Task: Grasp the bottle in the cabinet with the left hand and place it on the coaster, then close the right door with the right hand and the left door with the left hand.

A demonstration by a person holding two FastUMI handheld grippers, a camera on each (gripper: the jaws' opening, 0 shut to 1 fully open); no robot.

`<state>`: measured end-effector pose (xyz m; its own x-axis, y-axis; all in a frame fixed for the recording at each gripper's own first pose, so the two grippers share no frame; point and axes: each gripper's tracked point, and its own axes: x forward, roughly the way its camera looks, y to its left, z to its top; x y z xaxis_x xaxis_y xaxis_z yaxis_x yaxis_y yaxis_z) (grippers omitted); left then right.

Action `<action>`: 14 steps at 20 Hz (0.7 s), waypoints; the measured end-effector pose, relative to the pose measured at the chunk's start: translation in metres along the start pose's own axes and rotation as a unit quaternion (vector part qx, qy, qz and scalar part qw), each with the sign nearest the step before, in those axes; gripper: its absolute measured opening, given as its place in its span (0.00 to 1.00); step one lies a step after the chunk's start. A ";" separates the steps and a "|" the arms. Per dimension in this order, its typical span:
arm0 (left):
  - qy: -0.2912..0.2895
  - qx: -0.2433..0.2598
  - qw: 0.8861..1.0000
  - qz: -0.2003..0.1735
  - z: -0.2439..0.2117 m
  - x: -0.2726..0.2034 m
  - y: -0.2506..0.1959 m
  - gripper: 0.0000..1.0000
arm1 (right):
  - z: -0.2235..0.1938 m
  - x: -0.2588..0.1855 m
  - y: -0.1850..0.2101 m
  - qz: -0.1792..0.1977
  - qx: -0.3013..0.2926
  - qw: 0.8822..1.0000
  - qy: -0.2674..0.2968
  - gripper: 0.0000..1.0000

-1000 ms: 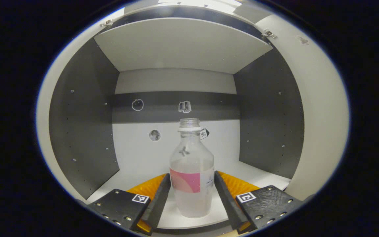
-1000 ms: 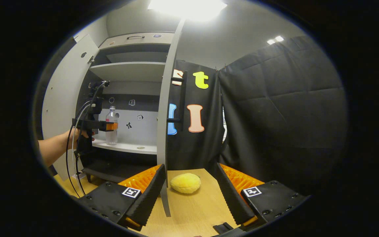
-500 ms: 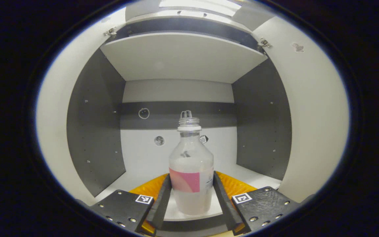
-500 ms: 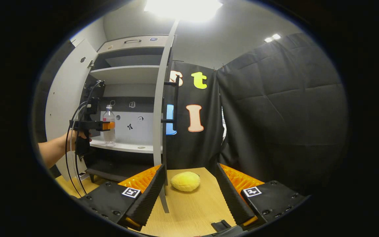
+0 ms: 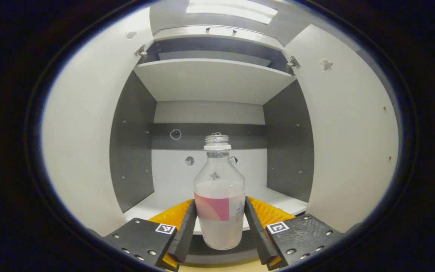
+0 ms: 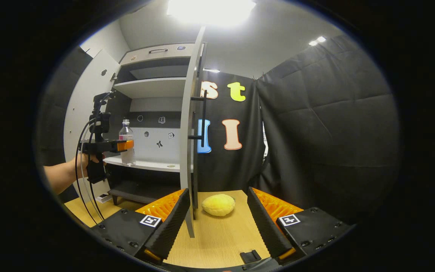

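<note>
Bottle (image 5: 219,196) is standing upright between the fingers of the left gripper (image 5: 219,223), which are pinching its labelled lower body from both sides. It is hanging just past the front edge of the cabinet's white shelf (image 5: 281,202), its base over the dark gap below. In the right gripper view the bottle (image 6: 127,141) is showing at the shelf's near left end, with a hand (image 6: 85,160) holding that tool. Both cabinet doors are standing open, the right door (image 6: 188,151) edge-on. The right gripper (image 6: 215,226) is hovering spread wide above the wooden table (image 6: 217,241), with a yellow sponge-like lump (image 6: 218,204) lying beyond it.
</note>
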<state>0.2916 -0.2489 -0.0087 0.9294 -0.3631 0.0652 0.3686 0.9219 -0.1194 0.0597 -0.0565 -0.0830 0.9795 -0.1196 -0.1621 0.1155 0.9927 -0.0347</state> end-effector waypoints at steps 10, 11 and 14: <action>-0.007 -0.001 1.000 0.009 -0.016 -0.071 -0.018 0.72 | -0.003 -0.015 -0.003 0.037 -0.005 0.999 0.005 0.97; -0.004 -0.002 1.000 0.008 -0.021 -0.078 -0.020 0.72 | -0.003 -0.017 -0.003 0.040 -0.006 0.999 0.006 0.97; 0.002 -0.005 1.000 0.013 -0.036 -0.097 -0.020 0.72 | -0.005 -0.022 -0.004 0.049 -0.006 0.999 0.011 0.97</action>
<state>0.1948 -0.2367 -0.0485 0.9386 -0.3402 0.0579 0.3450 0.9293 -0.1316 0.0373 -0.0583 -0.0845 0.9823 -0.0218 -0.1861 0.0166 0.9994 -0.0292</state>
